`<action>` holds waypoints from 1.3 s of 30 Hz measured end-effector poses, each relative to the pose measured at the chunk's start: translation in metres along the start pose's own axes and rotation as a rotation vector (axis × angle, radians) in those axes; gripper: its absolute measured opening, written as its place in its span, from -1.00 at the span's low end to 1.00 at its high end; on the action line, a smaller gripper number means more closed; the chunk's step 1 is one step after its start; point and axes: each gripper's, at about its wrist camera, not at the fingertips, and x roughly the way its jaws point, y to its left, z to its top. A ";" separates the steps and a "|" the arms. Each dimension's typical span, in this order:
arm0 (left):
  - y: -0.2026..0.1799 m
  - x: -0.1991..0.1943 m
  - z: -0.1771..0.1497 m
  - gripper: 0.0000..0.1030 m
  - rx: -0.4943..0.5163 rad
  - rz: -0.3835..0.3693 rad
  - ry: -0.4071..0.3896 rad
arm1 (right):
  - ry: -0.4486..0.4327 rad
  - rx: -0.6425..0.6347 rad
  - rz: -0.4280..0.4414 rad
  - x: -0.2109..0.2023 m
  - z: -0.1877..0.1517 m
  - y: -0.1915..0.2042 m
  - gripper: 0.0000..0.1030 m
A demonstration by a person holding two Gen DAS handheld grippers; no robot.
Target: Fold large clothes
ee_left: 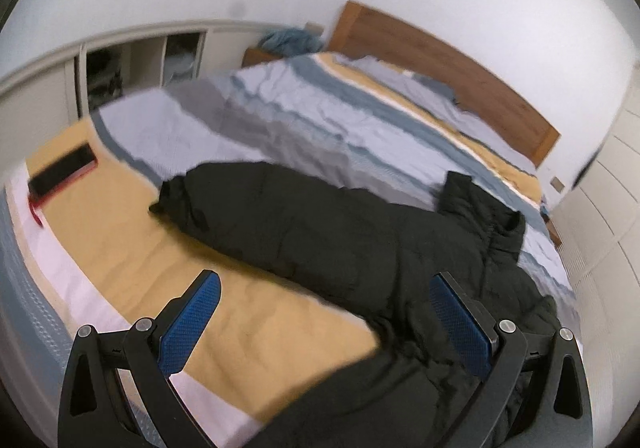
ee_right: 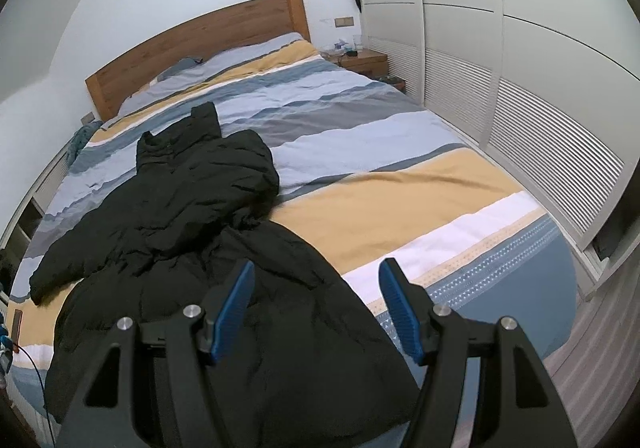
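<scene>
A large black puffer jacket (ee_left: pixel 352 248) lies spread on the striped bed cover (ee_left: pixel 280 116), one sleeve stretched toward the left. My left gripper (ee_left: pixel 326 280) is open and empty, held above the jacket's lower part and the yellow stripe. In the right wrist view the jacket (ee_right: pixel 192 208) lies with its collar toward the headboard and its hem over the bed's foot edge. One sleeve is folded over the body. My right gripper (ee_right: pixel 318 268) is open and empty above the jacket's right hem edge.
A black and red flat object (ee_left: pixel 64 174) lies on the yellow stripe at the left. A wooden headboard (ee_right: pixel 192 48) and a nightstand (ee_right: pixel 360 62) stand at the far end. White wardrobe doors (ee_right: pixel 520 80) run along the right. Open shelves (ee_left: pixel 140 68) are on the left.
</scene>
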 end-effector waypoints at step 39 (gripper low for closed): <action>0.128 0.147 0.043 -0.80 -0.522 -0.224 0.135 | 0.069 0.102 -0.133 0.039 -0.006 -0.051 0.23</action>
